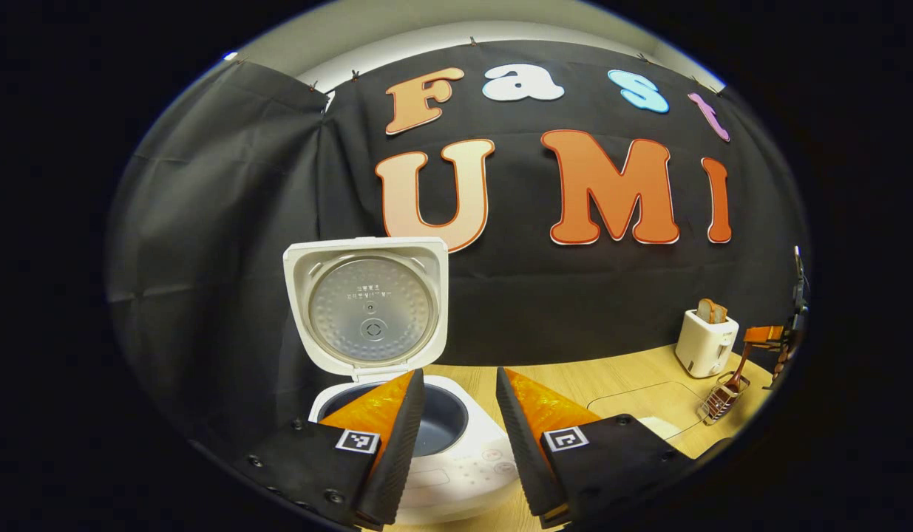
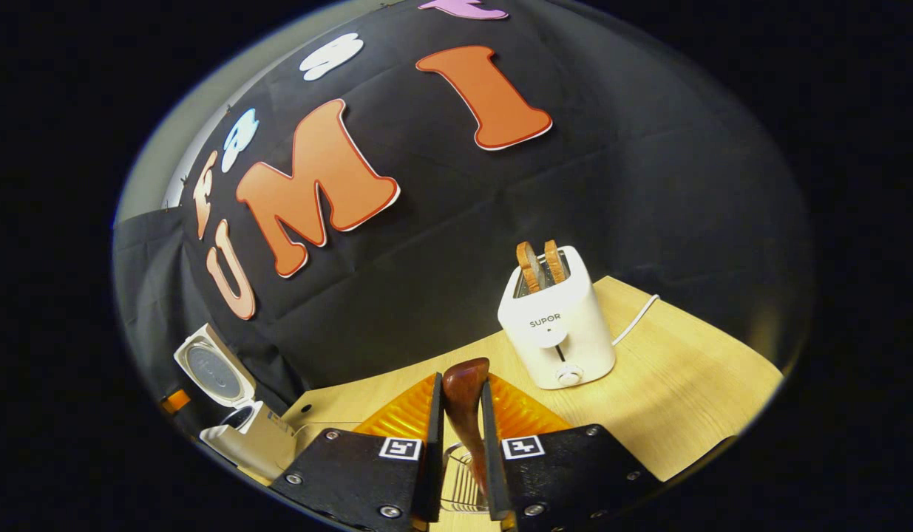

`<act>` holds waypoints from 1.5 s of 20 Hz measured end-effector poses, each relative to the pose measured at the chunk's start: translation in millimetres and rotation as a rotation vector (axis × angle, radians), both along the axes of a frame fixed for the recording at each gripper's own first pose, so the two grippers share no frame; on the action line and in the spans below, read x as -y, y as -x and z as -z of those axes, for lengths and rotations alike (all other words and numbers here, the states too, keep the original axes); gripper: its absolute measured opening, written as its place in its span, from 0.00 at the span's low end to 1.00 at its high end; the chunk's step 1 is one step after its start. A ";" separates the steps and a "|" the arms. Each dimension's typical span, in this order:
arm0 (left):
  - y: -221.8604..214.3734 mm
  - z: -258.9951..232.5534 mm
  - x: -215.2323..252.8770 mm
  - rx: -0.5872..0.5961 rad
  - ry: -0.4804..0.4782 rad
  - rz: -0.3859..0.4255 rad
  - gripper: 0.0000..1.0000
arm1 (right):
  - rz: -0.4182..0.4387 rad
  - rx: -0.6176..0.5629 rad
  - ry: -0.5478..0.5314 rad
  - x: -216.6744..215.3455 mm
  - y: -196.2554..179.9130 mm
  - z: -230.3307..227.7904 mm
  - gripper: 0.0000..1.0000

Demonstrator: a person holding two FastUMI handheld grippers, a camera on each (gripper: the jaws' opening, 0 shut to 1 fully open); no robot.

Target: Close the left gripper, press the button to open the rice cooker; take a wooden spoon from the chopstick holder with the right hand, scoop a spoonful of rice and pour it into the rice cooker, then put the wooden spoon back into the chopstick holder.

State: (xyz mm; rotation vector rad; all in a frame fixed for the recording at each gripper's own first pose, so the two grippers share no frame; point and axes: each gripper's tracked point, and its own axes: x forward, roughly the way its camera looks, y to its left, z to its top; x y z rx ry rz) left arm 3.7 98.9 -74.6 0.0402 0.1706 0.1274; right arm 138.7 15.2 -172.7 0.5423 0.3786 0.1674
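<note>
Left tool (image 1: 460, 414): fingers parted, holding nothing, poised above the rice cooker (image 1: 426, 436).
Rice cooker: on the table (image 1: 633, 384), lid upright.
Right tool (image 2: 462, 414): clamped on the wooden spoon (image 2: 465, 403).
Chopstick holder (image 2: 463, 480): wire, seemingly just beneath the spoon.
Toaster (image 2: 556, 325): nearby.

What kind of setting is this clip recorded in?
Most likely a staged kitchen counter in a recording booth: an open rice cooker and a toaster holding bread stand on a wooden tabletop against a black cloth wall.
</note>
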 end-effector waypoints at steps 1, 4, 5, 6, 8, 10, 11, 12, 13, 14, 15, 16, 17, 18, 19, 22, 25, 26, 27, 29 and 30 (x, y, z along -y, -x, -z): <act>0.9 2.4 -0.1 -0.003 0.006 -0.001 0.66 | -0.006 -0.024 0.026 0.0 0.8 9.8 0.26; 0.7 7.0 -0.3 -0.016 0.013 -0.002 0.61 | -0.021 -0.080 0.052 0.6 3.9 32.9 0.25; 0.7 9.9 0.1 -0.021 0.014 -0.001 0.66 | -0.036 -0.098 0.036 -2.3 5.8 37.6 0.25; 0.2 10.4 -0.6 -0.024 0.015 -0.004 0.66 | -0.033 -0.106 0.015 -2.5 8.3 41.0 0.23; 1.3 11.9 -2.2 -0.028 0.013 -0.008 0.66 | -0.009 -0.108 -0.049 0.4 4.2 42.2 0.16; 2.0 10.9 -3.4 -0.029 0.016 -0.009 0.66 | 0.001 -0.116 -0.073 3.5 1.8 47.4 0.14; 2.3 12.1 -4.5 -0.030 0.016 -0.013 0.61 | 0.012 -0.122 -0.095 6.1 -1.3 48.5 0.13; 2.0 12.6 -5.7 -0.030 0.015 -0.016 0.61 | 0.009 -0.123 -0.120 1.7 -3.5 46.3 0.14; 2.5 11.9 -6.4 -0.030 0.016 -0.017 0.61 | 0.012 -0.124 -0.127 1.2 -9.4 46.0 0.15; 3.5 12.1 -6.6 -0.031 0.017 -0.019 0.66 | 0.021 -0.131 -0.122 3.2 -13.4 50.2 0.17; 4.3 13.6 -6.4 -0.032 0.015 -0.020 0.61 | 0.027 -0.138 -0.119 4.6 -20.1 53.6 0.20; 4.1 13.4 -6.2 -0.032 0.012 -0.021 0.61 | 0.024 -0.149 -0.123 4.2 -21.9 56.0 0.32; 4.8 14.0 -7.4 -0.033 0.011 -0.023 0.61 | 0.018 -0.155 -0.136 2.0 -26.6 58.3 0.34; 4.9 14.4 -7.6 -0.034 0.010 -0.024 0.66 | 0.008 -0.168 -0.145 -2.2 -28.3 60.9 0.36; 5.2 15.0 -8.5 -0.036 0.011 -0.027 0.66 | -0.004 -0.196 -0.158 -5.1 -27.1 67.6 0.36; 4.5 17.4 -10.2 -0.042 0.018 -0.033 0.66 | -0.053 -0.241 -0.230 -16.9 -21.6 72.9 0.24; 4.6 21.6 -9.8 -0.052 0.021 -0.036 0.61 | -0.047 -0.207 -0.165 -10.5 -18.2 70.4 0.16; 4.3 22.0 -10.0 -0.054 0.019 -0.036 0.61 | -0.038 -0.192 -0.135 -8.3 -13.6 64.8 0.13; 4.7 21.5 -10.4 -0.053 0.016 -0.039 0.66 | -0.032 -0.172 -0.099 -6.1 -11.4 60.0 0.13; 4.4 20.7 -9.6 -0.048 0.016 -0.037 0.61 | 0.000 -0.143 -0.048 1.5 -7.7 51.6 0.13; 4.7 20.9 -8.5 -0.048 0.018 -0.035 0.66 | 0.002 -0.134 -0.036 0.7 -2.7 44.1 0.11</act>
